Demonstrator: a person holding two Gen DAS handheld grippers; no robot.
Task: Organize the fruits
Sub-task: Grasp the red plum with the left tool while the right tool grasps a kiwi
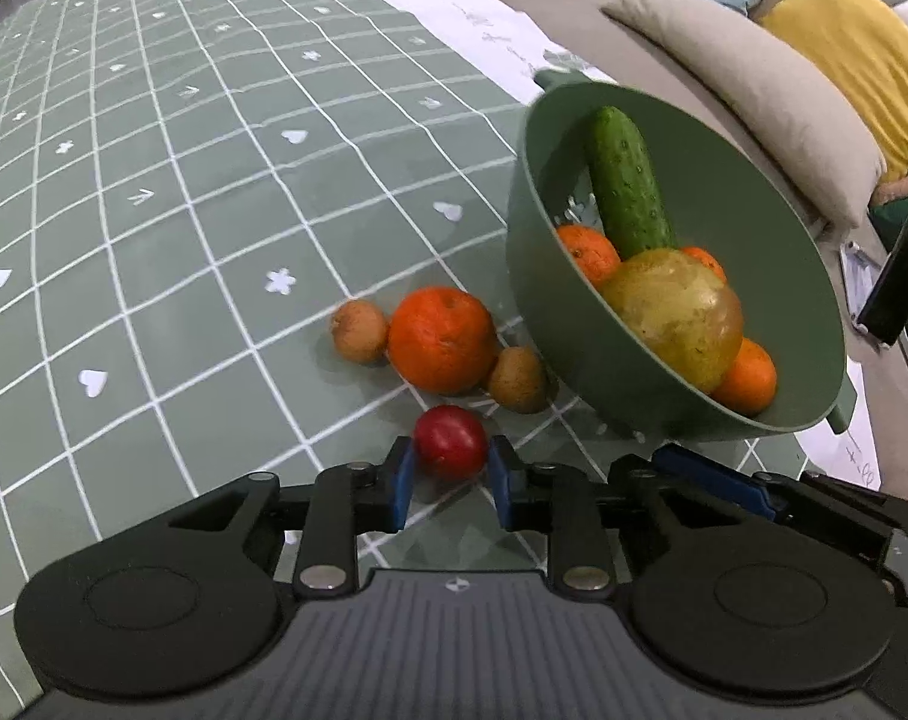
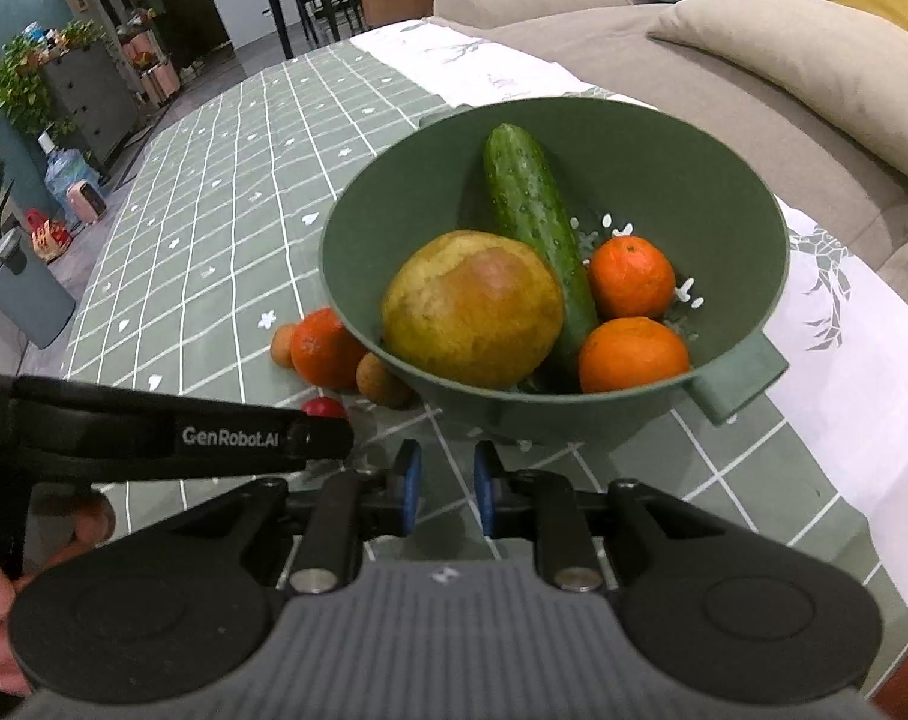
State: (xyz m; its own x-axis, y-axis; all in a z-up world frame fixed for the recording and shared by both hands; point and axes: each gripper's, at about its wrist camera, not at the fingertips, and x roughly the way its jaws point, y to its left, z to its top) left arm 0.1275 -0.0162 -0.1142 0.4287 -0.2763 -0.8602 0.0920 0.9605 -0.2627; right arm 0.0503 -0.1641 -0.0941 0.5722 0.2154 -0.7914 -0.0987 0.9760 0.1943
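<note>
The small red fruit (image 1: 450, 441) sits on the green checked worktop (image 1: 183, 240) between the blue pads of my left tool (image 1: 449, 468), which flank it narrowly, though I cannot tell whether they touch it. Just beyond lie an orange (image 1: 441, 339) and two small brown fruits, beside the green colander (image 2: 742, 240). Only my right view looks down into the colander, onto cucumber (image 2: 532, 210), pear (image 2: 472, 309) and two oranges, and my right tool (image 2: 443, 489) hangs narrow and empty before it.
</note>
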